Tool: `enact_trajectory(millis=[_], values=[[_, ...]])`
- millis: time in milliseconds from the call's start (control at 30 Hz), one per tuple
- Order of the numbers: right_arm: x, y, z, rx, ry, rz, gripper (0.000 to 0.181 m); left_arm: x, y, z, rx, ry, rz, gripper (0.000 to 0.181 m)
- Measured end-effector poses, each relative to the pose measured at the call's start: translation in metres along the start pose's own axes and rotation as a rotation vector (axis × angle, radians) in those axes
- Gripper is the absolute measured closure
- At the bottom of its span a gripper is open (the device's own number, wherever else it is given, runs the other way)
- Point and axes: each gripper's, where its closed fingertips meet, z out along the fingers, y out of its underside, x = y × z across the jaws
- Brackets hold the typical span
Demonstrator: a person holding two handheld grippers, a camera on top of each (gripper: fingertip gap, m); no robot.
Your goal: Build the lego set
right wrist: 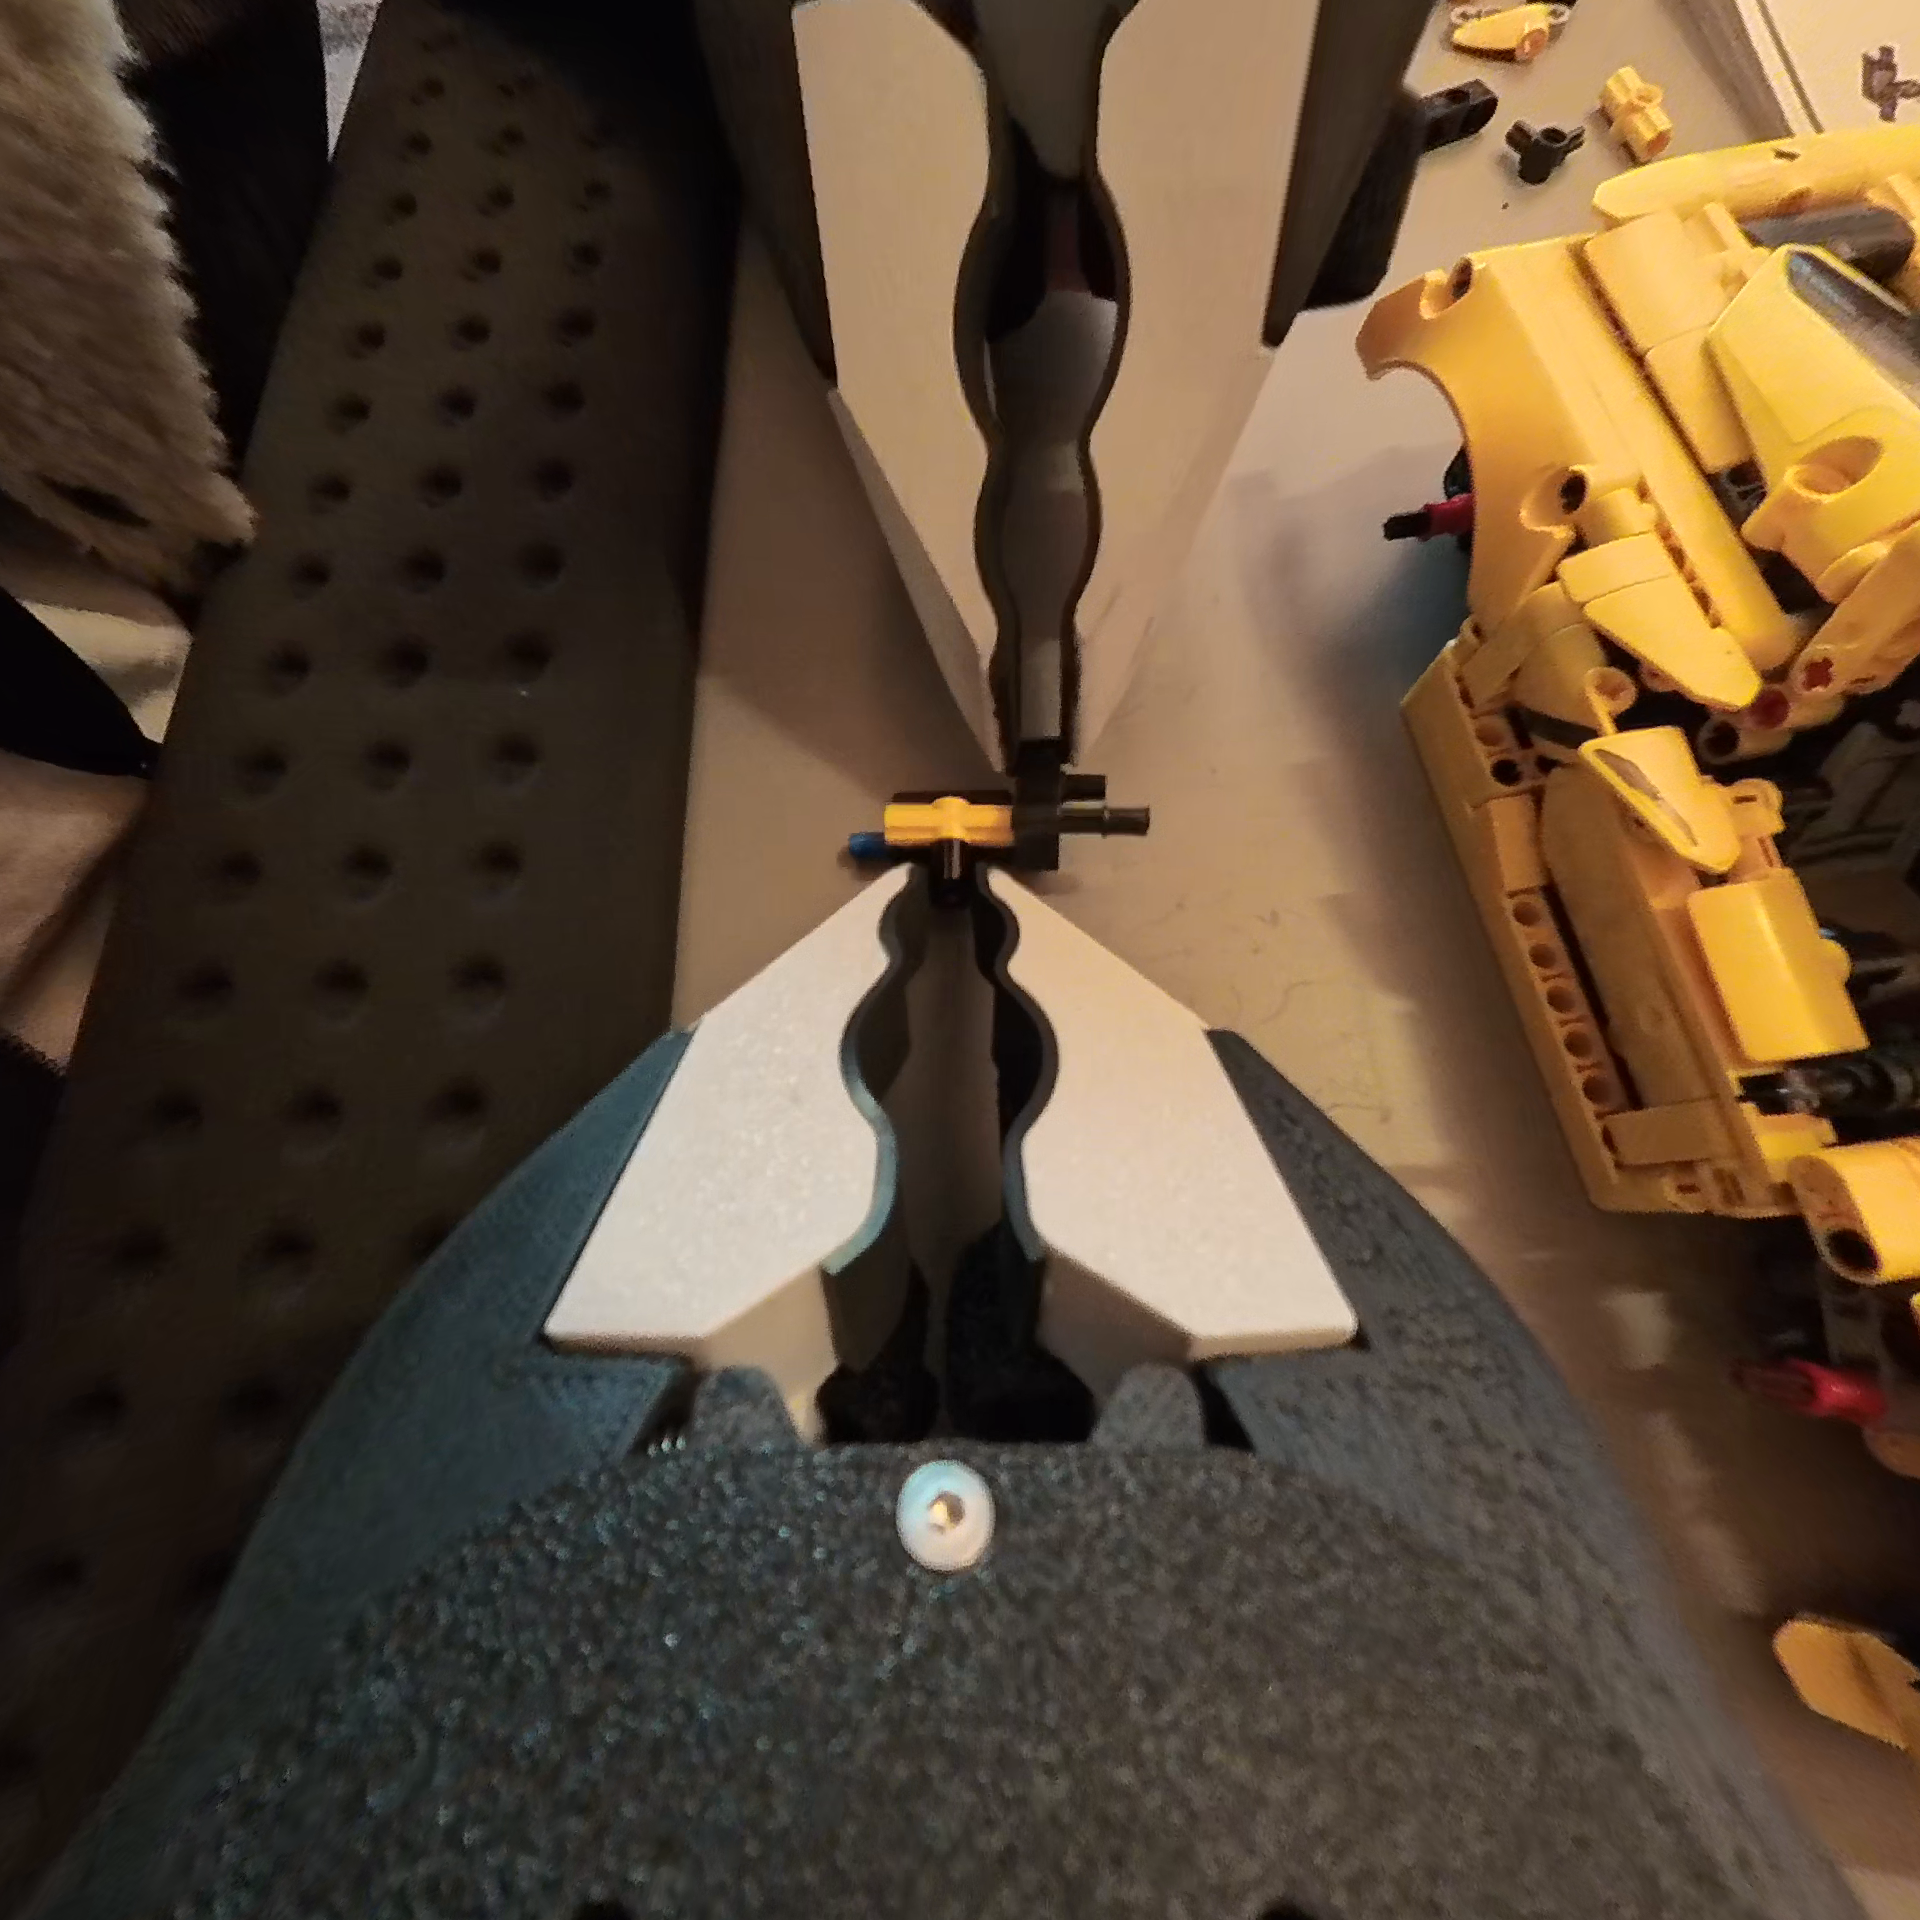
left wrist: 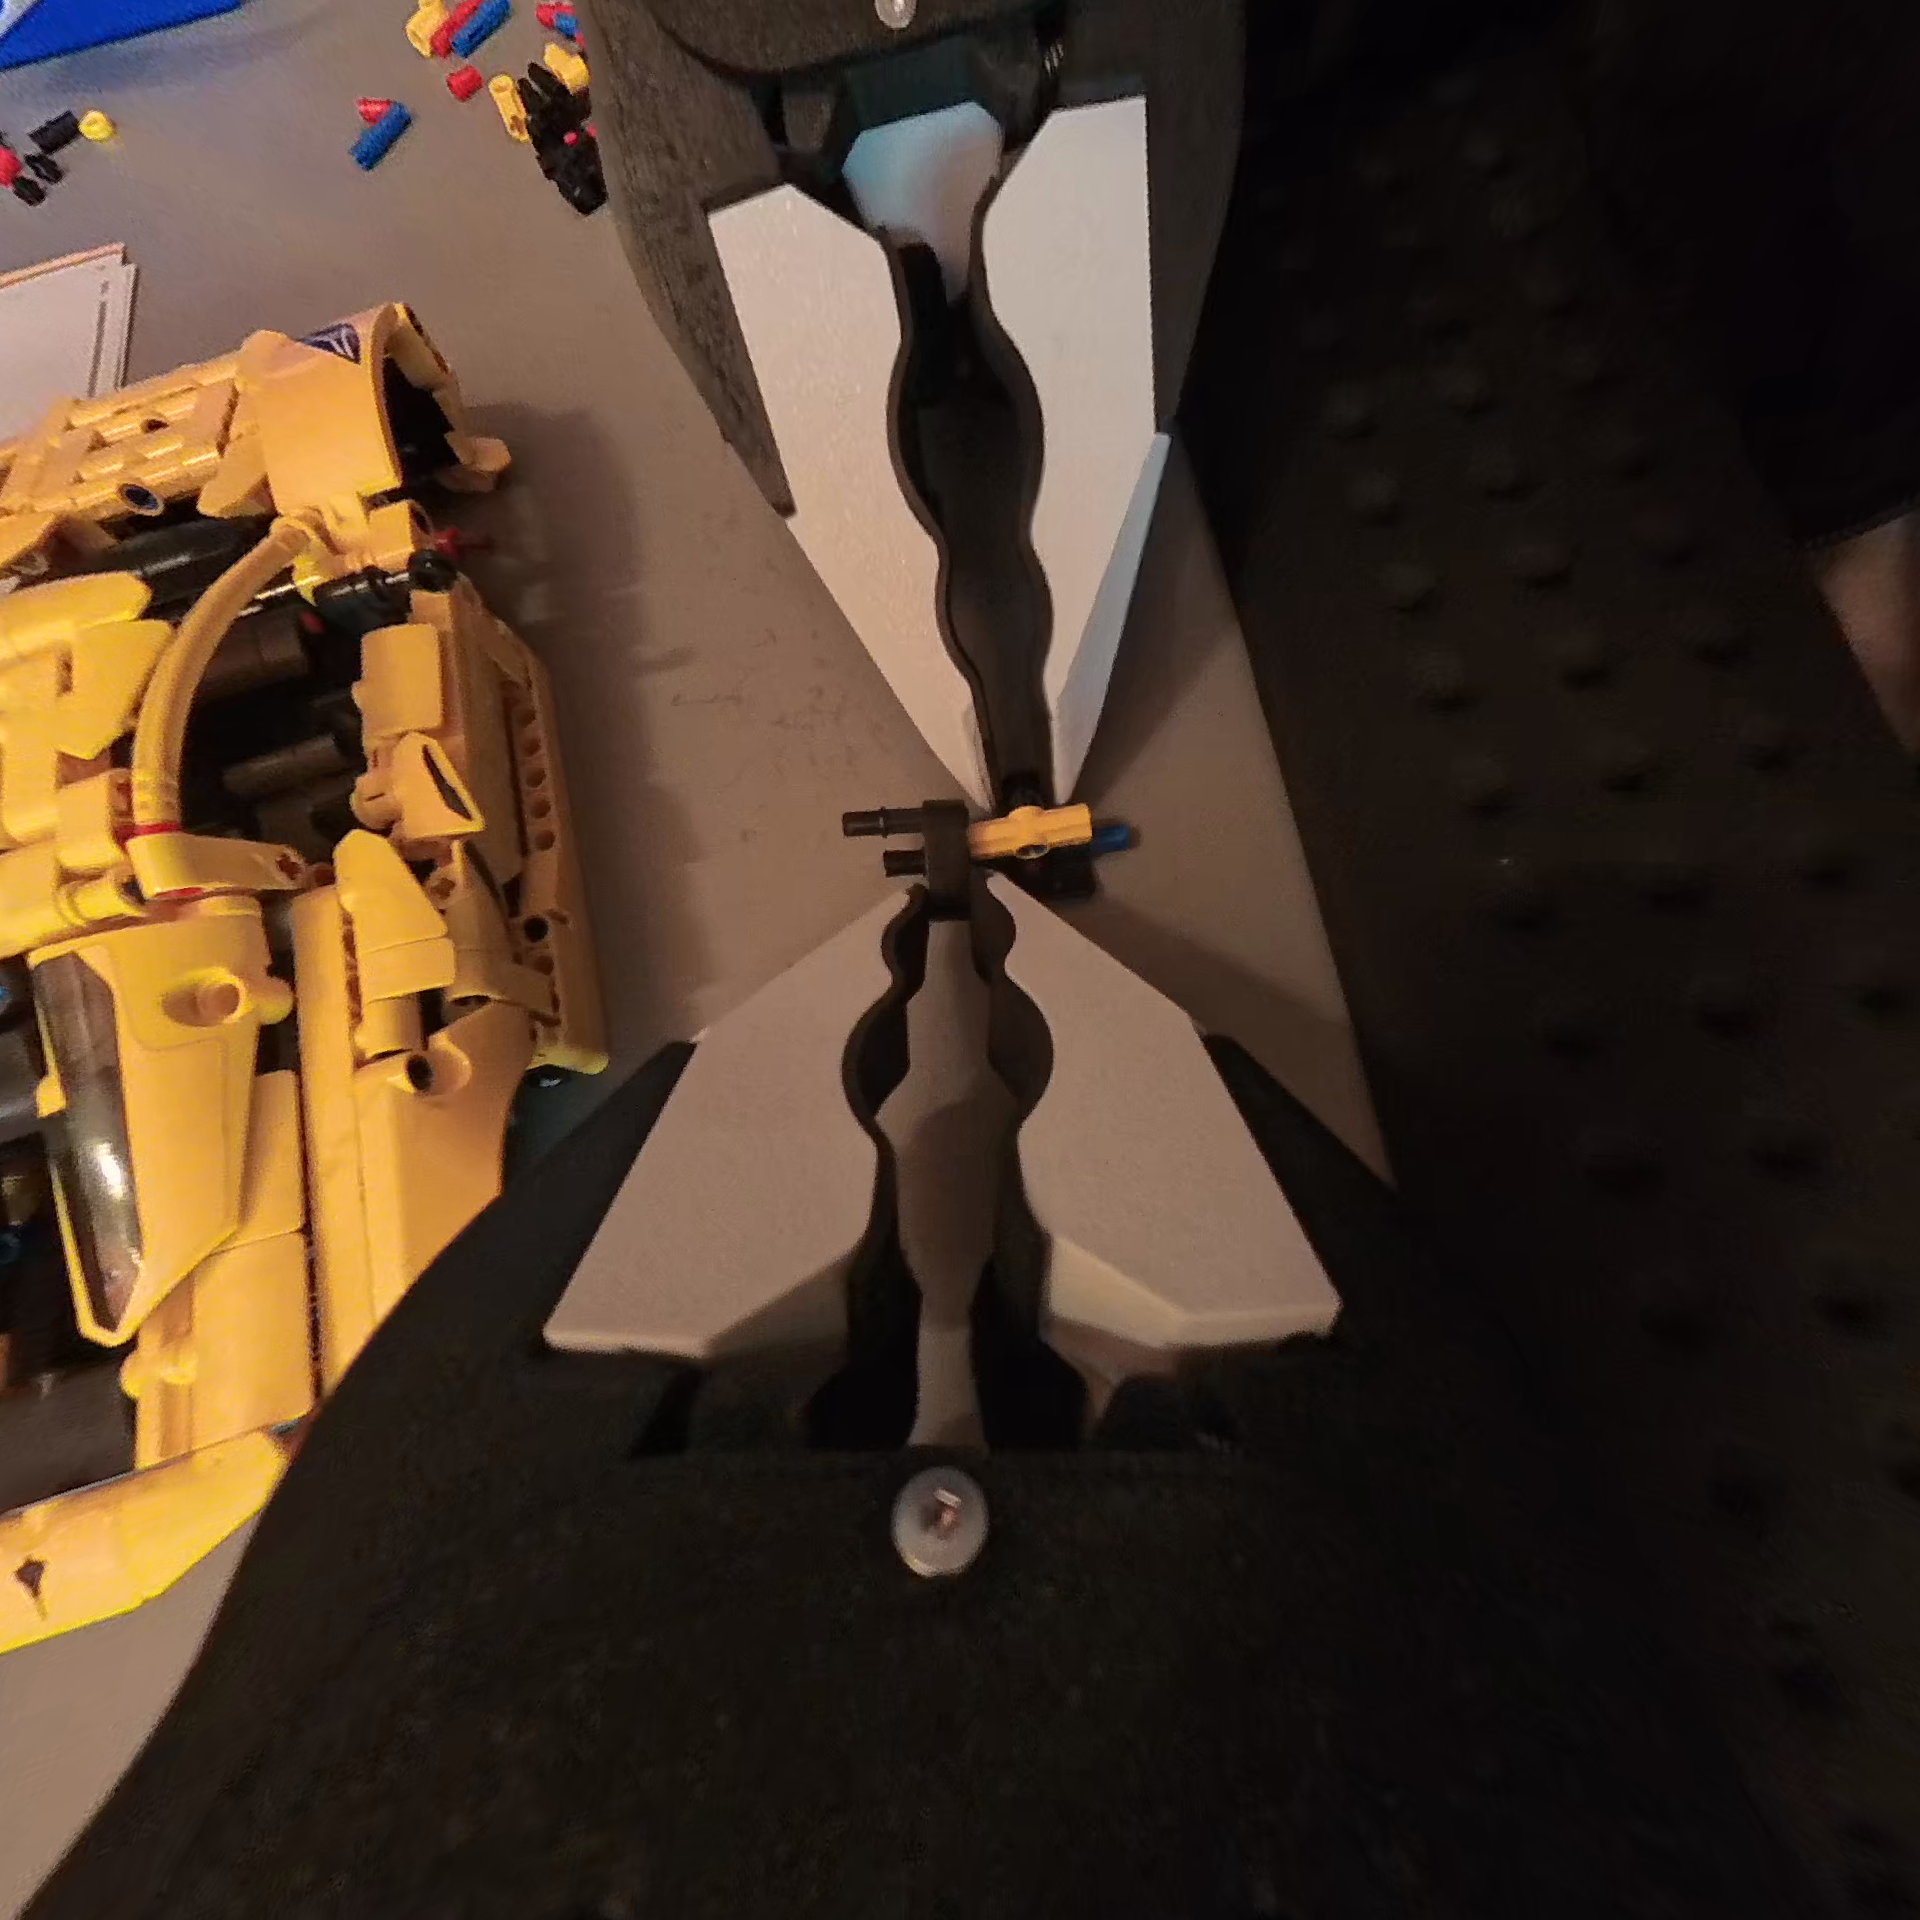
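I have 2 tools tip to tip over the table (left wrist: 665,644). My left tool (left wrist: 951,902) pinches the black connector (left wrist: 945,847); my right tool (right wrist: 948,881) pinches the yellow piece (right wrist: 948,821). I'd push straight along the pin axis, no twisting. The yellow car (left wrist: 260,831) waits beside.

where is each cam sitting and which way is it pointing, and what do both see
Left wrist view: sits on the left gripper, looks along its fingers at the small lego sub-assembly; the right gripper faces it, yellow lego car at left.
Right wrist view: sits on the right gripper, facing the left gripper; the car is at right.
Shared: both grippers, sub-assembly, car, table.
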Motion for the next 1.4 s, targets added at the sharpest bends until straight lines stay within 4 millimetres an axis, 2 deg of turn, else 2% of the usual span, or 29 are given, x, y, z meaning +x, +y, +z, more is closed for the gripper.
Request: enact_trajectory(millis=[100, 267, 367, 567, 800, 1400], values=[[-0.004, -0.007, -0.004, 0.051, -0.020, 0.003, 0.163, -0.003, -0.002, -0.003, 0.012, -0.018, 0.004, 0.174], [0.005, -0.029, -0.022, 0.207, -0.028, 0.092, 0.162, -0.009, -0.014, -0.012, 0.100, -0.029, -0.030, 0.174], [0.014, -0.036, -0.031, 0.261, 0.029, 0.086, 0.165, -0.013, -0.023, -0.018, 0.160, -0.046, -0.045, 0.174], [0.025, -0.031, -0.036, 0.280, 0.073, 0.103, 0.167, -0.019, -0.028, -0.023, 0.228, -0.099, -0.025, 0.174], [0.029, -0.030, -0.039, 0.276, 0.111, 0.092, 0.170, -0.029, -0.018, -0.019, 0.215, -0.128, -0.082, 0.174], [0.032, -0.022, -0.033, 0.221, 0.142, 0.070, 0.172, -0.024, -0.018, -0.017, 0.188, -0.126, -0.050, 0.174]])
